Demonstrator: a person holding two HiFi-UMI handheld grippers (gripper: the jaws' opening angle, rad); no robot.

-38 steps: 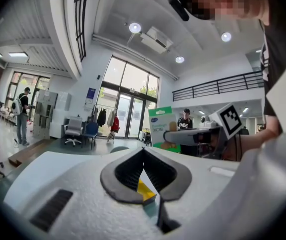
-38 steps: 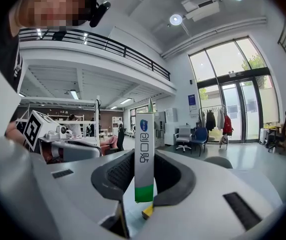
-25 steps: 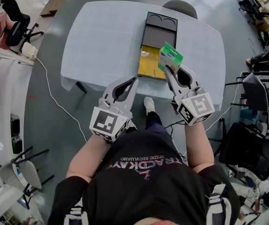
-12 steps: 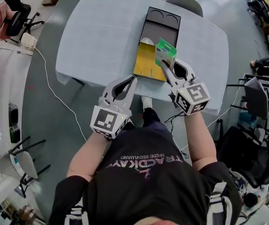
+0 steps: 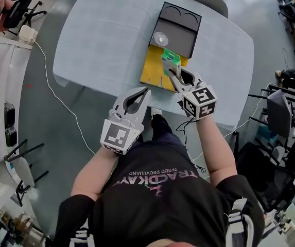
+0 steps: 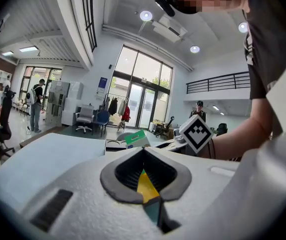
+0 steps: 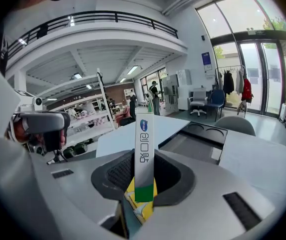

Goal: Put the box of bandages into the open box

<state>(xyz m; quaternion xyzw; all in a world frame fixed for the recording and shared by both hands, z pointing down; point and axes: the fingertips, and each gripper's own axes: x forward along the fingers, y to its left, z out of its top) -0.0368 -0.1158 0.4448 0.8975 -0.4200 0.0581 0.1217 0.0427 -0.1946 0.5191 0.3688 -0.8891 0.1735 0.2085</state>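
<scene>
The box of bandages (image 5: pixel 170 62), green and white, hangs over the yellow near part (image 5: pixel 153 72) of the open box, just short of its black tray (image 5: pixel 180 27). My right gripper (image 5: pixel 173 74) is shut on the box's lower end. The right gripper view shows the box of bandages (image 7: pixel 144 151) edge-on and upright between the pads, with the black tray (image 7: pixel 197 139) beyond. My left gripper (image 5: pixel 146 90) hovers at the table's front edge, left of the open box, jaws together and holding nothing. In the left gripper view the box of bandages (image 6: pixel 136 139) sits ahead.
A white disc (image 5: pixel 160 38) lies in the black tray. The table (image 5: pixel 101 40) has a pale cloth. A grey chair (image 5: pixel 209 1) stands at its far side. A cable (image 5: pixel 59 112) runs over the floor at left. Office chairs stand at the right.
My right gripper has carried the box of bandages forward and to the left, from beside the open box to over its yellow part. The left gripper has hardly moved.
</scene>
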